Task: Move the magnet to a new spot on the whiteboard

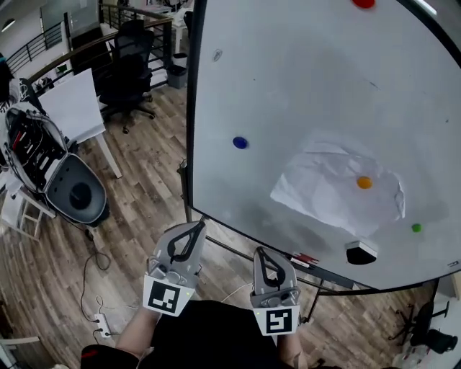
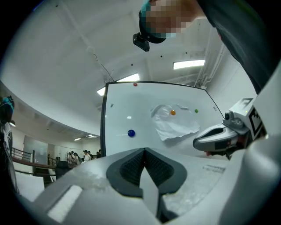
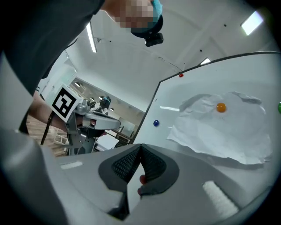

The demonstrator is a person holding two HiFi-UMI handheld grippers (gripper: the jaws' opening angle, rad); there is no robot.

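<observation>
The whiteboard (image 1: 302,86) carries a blue magnet (image 1: 240,143) at the left, a red magnet (image 1: 364,3) at its top edge and a green magnet (image 1: 416,228) at the lower right. An orange magnet (image 1: 364,182) pins a crumpled white paper (image 1: 324,191). Both grippers hang below the board's lower edge, apart from it. My left gripper (image 1: 199,225) is shut and holds nothing (image 2: 144,150). My right gripper (image 1: 258,252) also has its jaws together with nothing held (image 3: 140,146). The blue magnet (image 2: 131,133) lies ahead of the left jaws.
A black eraser (image 1: 360,252) and a red marker (image 1: 306,258) rest on the board's tray. On the wooden floor to the left are an open black case (image 1: 68,187), a white panel (image 1: 75,108), office chairs (image 1: 126,72) and a power strip (image 1: 101,328).
</observation>
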